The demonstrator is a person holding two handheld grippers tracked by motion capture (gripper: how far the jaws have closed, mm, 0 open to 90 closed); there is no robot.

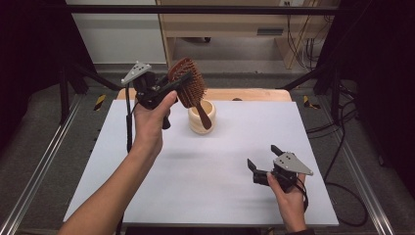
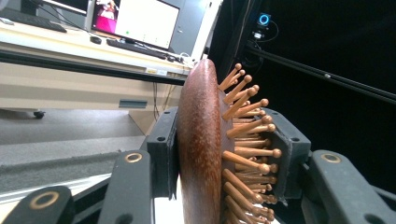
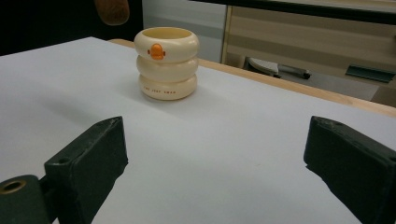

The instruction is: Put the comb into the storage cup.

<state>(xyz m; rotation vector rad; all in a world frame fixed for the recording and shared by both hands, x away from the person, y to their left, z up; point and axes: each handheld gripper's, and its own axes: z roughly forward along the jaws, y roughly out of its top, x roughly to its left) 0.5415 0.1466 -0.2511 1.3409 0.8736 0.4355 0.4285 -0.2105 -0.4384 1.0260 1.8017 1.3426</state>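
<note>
Hairbrush (image 1: 188,83) pinched in my left gripper (image 1: 164,88), held up over the bench's far edge, handle slanting down toward the cream cup (image 1: 201,117) just below; my right gripper (image 1: 264,164) idles spread near the right near corner. Left gripper view: jaws clamp the brush head (image 2: 201,149), cup hidden. Right gripper view: cup (image 3: 166,63) ahead, handle tip (image 3: 112,10) cut off.

Brown wooden hairbrush (image 1: 188,85) held aloft, handle down over cream ribbed cup (image 1: 201,117) on table
</note>
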